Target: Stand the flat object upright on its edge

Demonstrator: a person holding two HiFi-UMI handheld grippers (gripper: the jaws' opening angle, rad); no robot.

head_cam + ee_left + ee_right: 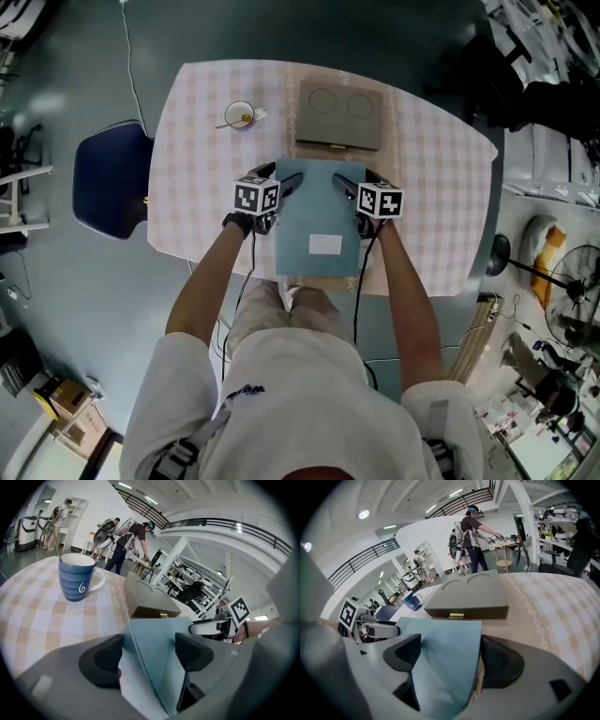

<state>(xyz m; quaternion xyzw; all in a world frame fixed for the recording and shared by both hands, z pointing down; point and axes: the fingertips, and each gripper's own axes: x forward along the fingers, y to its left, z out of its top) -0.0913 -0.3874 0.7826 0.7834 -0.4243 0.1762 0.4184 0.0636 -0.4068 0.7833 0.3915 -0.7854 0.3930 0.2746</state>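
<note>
A flat teal book [317, 220] with a white label lies tilted over the near edge of the checked table [441, 159]. My left gripper [284, 189] is shut on the book's left side, and my right gripper [349, 186] is shut on its right side. In the left gripper view the book [154, 653] runs between both dark pads of the left gripper [147, 656]. The right gripper view shows the same: the teal cover [440, 653] fills the gap between the jaws of the right gripper [450, 660], and both pads touch it.
A flat grey box [340, 115] with a brass clasp lies just beyond the book. A blue striped cup [240, 114] on a saucer stands at the far left. A dark blue chair [111, 178] stands left of the table. People work in the background.
</note>
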